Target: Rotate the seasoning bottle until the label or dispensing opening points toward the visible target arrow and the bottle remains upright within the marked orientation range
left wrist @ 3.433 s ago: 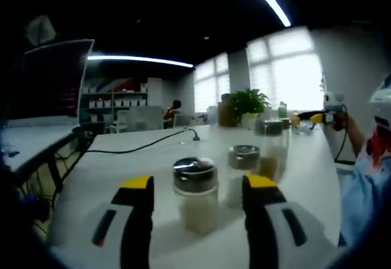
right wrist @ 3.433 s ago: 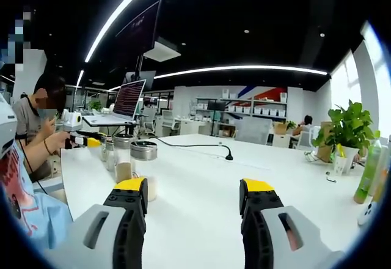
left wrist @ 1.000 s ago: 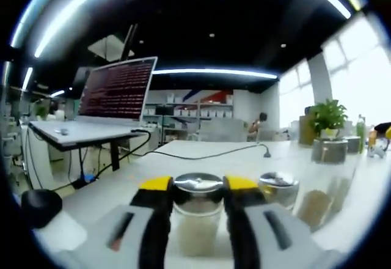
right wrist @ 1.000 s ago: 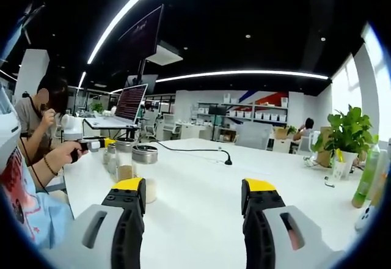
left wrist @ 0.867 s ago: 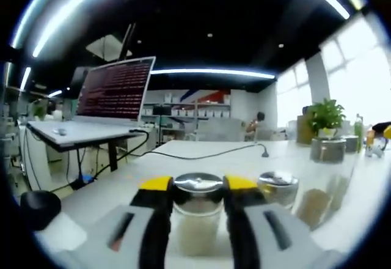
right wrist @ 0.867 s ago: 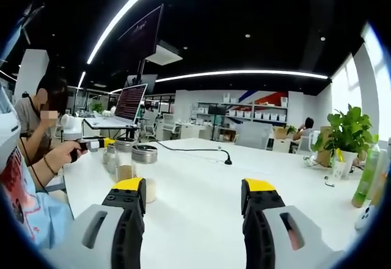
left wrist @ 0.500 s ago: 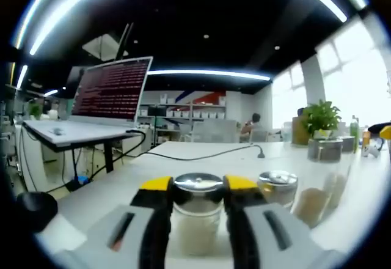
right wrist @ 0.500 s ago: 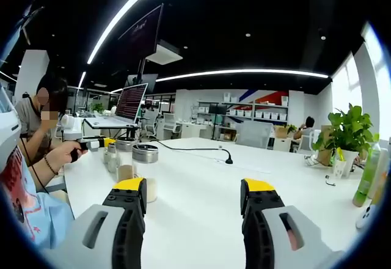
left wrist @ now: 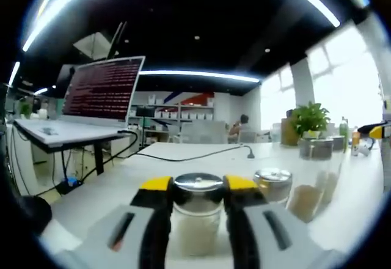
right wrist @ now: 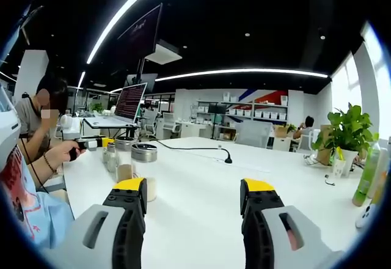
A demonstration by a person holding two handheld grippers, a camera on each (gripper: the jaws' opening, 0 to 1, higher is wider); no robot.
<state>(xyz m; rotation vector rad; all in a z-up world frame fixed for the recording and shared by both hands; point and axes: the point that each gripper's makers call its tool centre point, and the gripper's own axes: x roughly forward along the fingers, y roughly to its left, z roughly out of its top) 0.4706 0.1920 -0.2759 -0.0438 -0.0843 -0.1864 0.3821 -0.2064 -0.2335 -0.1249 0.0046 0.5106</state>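
My left gripper (left wrist: 197, 186) clamped seasoning bottle (left wrist: 197, 220), mid-rotation; right gripper (right wrist: 194, 189) idle, jaws apart; I judged next: twist toward arrow, unseen

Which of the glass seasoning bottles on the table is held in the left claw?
The bottle with white powder, clamped between the left claw; the others stand free to its right.

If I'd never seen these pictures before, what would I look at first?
Probably the yellow-tipped left claw squeezing a seasoning bottle with a shiny metal lid, low in the middle of the left gripper view. Right beside it on the white table stand more shaker jars. In the right gripper view, the right claw gapes wide open over bare table, with a leafy green plant off at the edge.
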